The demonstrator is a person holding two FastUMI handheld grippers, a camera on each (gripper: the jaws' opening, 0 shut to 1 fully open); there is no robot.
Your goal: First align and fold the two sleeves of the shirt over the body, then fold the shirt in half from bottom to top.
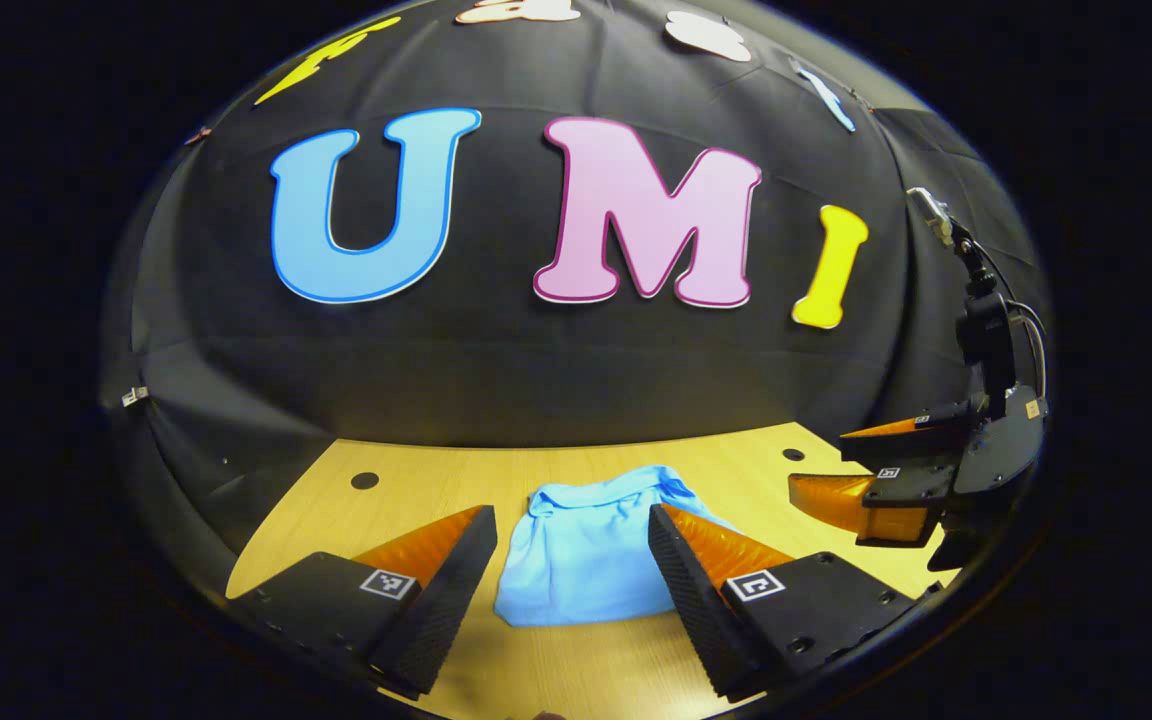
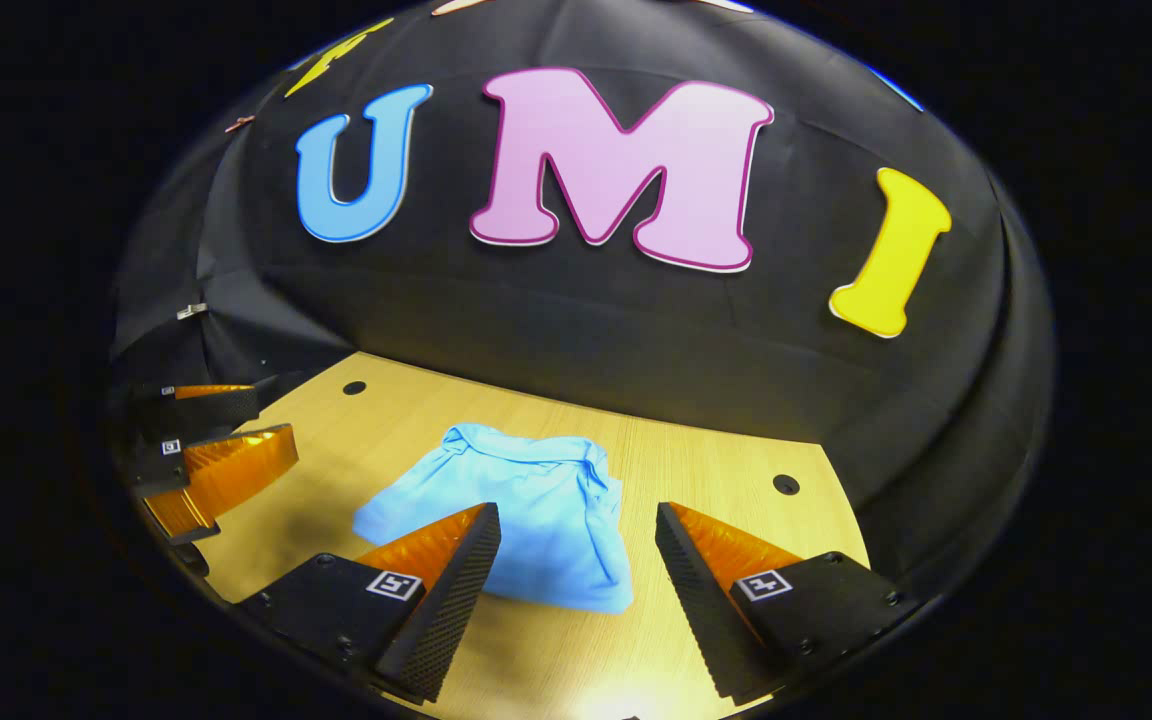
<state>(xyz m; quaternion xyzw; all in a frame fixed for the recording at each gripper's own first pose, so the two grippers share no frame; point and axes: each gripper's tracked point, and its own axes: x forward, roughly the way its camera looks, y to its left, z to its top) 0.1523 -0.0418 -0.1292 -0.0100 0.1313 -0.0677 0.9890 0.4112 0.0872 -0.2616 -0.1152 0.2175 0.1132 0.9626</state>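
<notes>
Shirt (image 1: pixel 586 545), apparently folded, lies on table (image 1: pixel 416 480) at twelve o'clock of left gripper (image 1: pixel 571 540); right gripper (image 2: pixel 576 535) likewise; both spread wide, empty.

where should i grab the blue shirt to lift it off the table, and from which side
Take the blue shirt by its near straight edge, probably the fold, coming from the front where both hand-held grippers hover open. That edge lies flat on the wooden table and looks like stacked layers, so pinching near both ends should keep the bundle together. The collar end by the wall is rumpled, so it is a poorer hold.
</notes>
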